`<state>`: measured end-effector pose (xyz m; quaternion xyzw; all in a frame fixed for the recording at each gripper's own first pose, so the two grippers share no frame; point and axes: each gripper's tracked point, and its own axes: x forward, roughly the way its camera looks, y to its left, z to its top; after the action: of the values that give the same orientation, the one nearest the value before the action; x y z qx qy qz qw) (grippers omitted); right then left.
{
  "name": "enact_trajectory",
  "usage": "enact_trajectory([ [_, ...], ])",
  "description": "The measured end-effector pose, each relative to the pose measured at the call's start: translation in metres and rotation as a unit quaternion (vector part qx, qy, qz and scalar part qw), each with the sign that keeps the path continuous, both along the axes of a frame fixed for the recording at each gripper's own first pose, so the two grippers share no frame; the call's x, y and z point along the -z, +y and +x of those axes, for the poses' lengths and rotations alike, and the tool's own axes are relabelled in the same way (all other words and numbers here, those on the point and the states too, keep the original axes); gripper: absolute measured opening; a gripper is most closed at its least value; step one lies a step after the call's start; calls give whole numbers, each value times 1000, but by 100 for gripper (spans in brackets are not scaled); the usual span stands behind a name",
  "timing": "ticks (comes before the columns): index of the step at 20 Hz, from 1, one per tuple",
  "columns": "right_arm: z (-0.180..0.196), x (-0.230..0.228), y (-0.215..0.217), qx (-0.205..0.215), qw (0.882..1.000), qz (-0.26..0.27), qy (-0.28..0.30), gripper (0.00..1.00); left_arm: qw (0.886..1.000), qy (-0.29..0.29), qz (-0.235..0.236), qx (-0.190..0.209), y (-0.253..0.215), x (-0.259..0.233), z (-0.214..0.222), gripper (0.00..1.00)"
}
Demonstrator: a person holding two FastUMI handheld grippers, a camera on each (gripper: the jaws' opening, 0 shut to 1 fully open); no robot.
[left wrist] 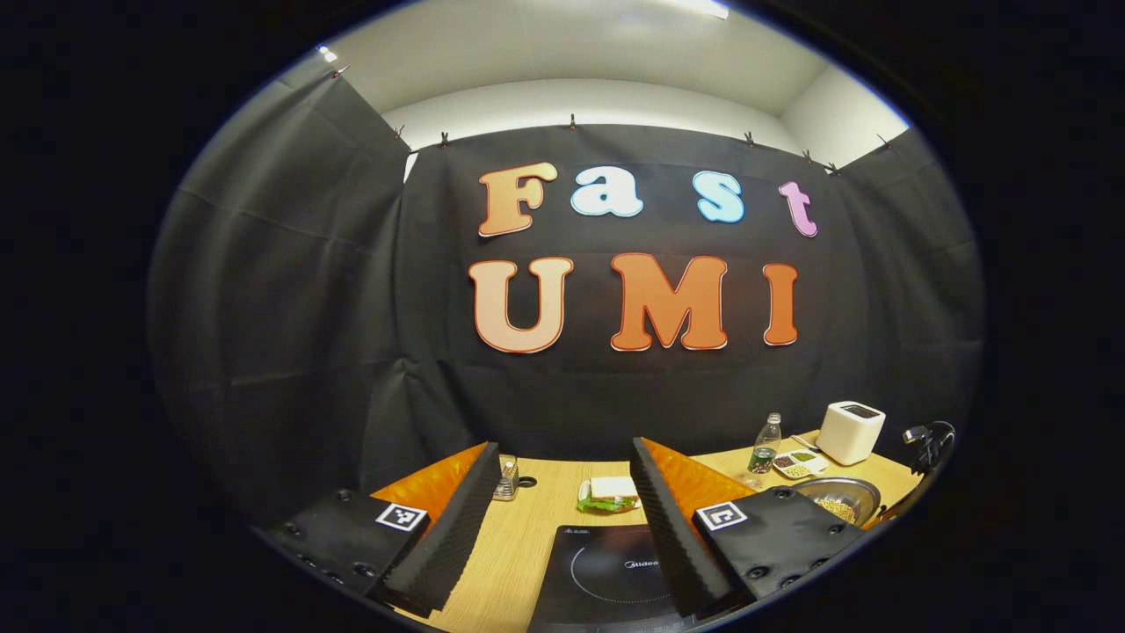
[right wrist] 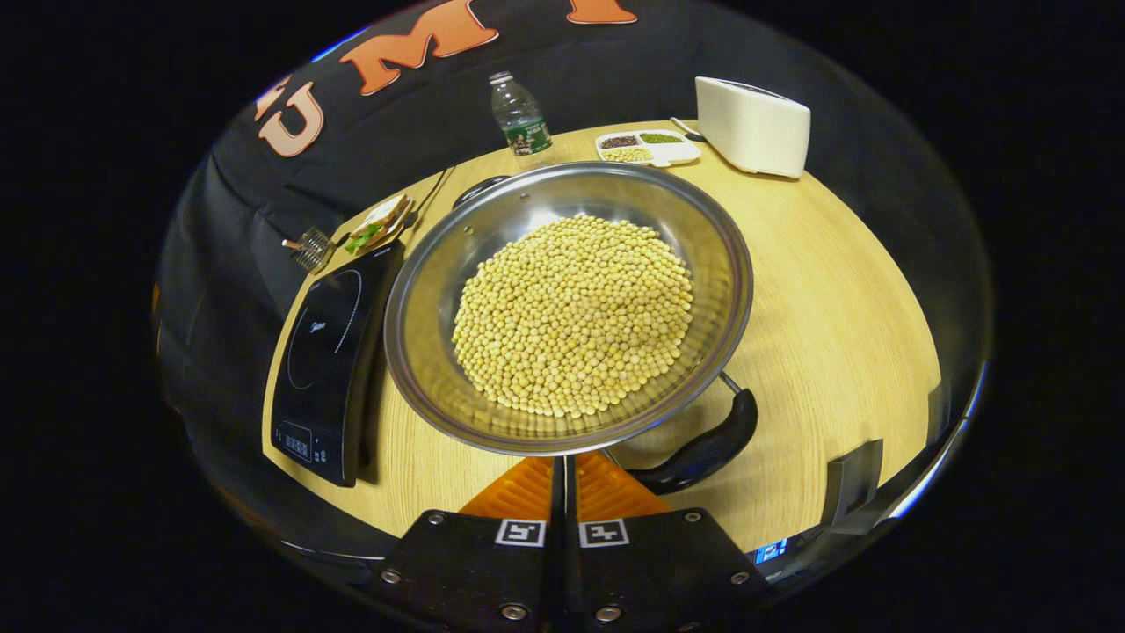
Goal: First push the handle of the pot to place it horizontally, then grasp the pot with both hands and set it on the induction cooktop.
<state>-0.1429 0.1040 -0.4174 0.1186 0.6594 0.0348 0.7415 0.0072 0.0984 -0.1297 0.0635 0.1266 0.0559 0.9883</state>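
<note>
The pot [right wrist: 571,308], full of beans [right wrist: 576,316], is seen on the counter [right wrist: 844,299] beside the cooktop [right wrist: 330,352]. The right gripper [right wrist: 565,475] is held closed at its rim, the left gripper [left wrist: 562,510] spread wide above the cooktop.

Left gripper view: camera low over the pale wooden desk [left wrist: 527,527], facing level toward the booth's black cloth back wall [left wrist: 352,352], with the desk far along its lower edge. Right gripper view: camera set high, tilted steeply down, very close to the steel pot of yellow beans [right wrist: 571,312] (its rim nearly at the lens). Shared: black glass induction cooktop [left wrist: 606,571] [right wrist: 330,352], clear plastic bottle [left wrist: 765,444] [right wrist: 520,114], white boxy toaster [left wrist: 850,431] [right wrist: 752,125].
</note>
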Motion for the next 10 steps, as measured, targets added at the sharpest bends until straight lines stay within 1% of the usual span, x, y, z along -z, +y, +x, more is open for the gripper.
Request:
enact_trajectory([
  [10,6,16,-43,16,999,-27,19,0,1000,14,-7,-7,4,9,2,96],
])
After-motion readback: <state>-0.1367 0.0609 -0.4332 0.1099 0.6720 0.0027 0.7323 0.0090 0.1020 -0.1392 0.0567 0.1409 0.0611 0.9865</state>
